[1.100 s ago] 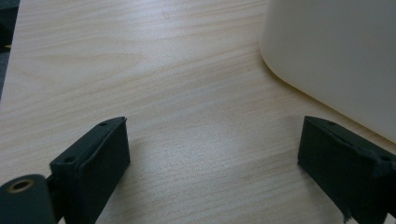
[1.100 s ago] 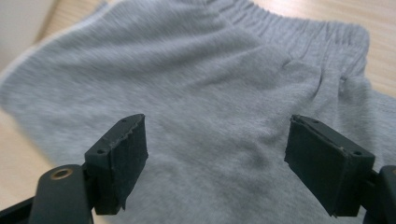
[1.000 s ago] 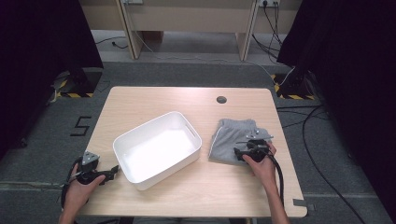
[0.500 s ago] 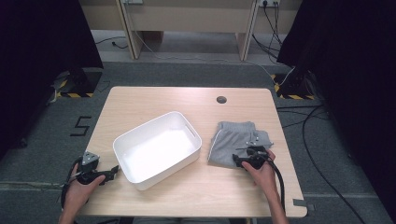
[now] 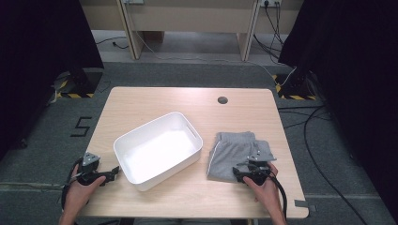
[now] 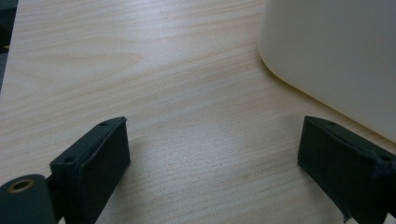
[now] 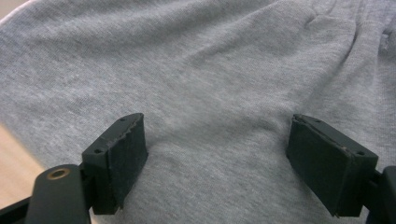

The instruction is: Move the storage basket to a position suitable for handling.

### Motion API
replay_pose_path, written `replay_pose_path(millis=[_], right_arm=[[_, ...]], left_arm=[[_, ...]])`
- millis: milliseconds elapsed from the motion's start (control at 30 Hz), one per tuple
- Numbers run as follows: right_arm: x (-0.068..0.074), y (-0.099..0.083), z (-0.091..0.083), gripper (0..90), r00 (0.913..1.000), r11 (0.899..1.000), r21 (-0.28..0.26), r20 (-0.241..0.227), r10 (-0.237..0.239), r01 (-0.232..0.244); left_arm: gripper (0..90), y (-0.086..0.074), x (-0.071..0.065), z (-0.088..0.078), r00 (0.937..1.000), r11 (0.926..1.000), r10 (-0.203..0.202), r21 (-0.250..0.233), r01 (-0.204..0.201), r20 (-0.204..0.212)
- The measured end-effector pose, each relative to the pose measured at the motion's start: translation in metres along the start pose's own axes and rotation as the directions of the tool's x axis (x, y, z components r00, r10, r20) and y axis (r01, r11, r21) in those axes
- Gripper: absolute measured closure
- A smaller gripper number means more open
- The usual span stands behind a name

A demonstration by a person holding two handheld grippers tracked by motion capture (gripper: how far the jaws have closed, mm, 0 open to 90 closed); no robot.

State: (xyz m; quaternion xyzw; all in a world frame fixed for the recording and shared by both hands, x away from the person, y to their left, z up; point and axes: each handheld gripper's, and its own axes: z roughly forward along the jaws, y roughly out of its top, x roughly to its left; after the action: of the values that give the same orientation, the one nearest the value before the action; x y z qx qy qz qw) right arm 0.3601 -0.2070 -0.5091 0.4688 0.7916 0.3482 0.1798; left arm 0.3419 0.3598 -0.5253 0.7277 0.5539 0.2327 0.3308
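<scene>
While a white plastic bin (image 5: pixel 158 150) sits at an angle near the middle of the pale wooden bench (image 5: pixel 155 101), a folded grey garment (image 5: pixel 230 152) lies flat just to its right, close to the near edge and apart from the bin. At the garment's near edge the right gripper (image 5: pixel 245 174) is held in the person's right hand (image 5: pixel 263 187); in the right gripper view its two black fingers (image 7: pixel 119 156) stand wide apart over the grey knit cloth (image 7: pixel 210 70), with nothing caught between them, and a sliver of bare wood shows at the lower left. Whether the pads touch the fabric cannot be told. Near the bench's front left corner the left gripper (image 5: pixel 107 174) is held in the left hand (image 5: pixel 80 185), pointing toward the bin's near corner. In the left gripper view its fingers (image 6: pixel 100 161) are likewise spread wide above bare wood (image 6: pixel 177 93), with the bin's rounded white wall (image 6: pixel 336 51) just ahead on the right. A dark round hole (image 5: pixel 222 100) sits near the bench's far edge.
</scene>
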Motion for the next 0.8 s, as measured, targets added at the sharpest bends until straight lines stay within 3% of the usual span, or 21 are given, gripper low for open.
replay_pose_path(millis=[400, 800], right_arm=[[0.026, -0.021, -0.017, 20.6, 0.9999, 1.0, -0.018, -0.015, -0.004, 0.004], [0.042, -0.034, -0.031, 20.1, 0.9992, 1.0, -0.008, -0.037, -0.014, 0.013]], left_arm=[[8.1, 0.0, 0.0, 0.0, 1.0, 1.0, 0.0, -0.001, 0.0, -0.001], [8.1, 0.0, 0.0, 0.0, 1.0, 1.0, 0.0, -0.001, 0.0, -0.001]])
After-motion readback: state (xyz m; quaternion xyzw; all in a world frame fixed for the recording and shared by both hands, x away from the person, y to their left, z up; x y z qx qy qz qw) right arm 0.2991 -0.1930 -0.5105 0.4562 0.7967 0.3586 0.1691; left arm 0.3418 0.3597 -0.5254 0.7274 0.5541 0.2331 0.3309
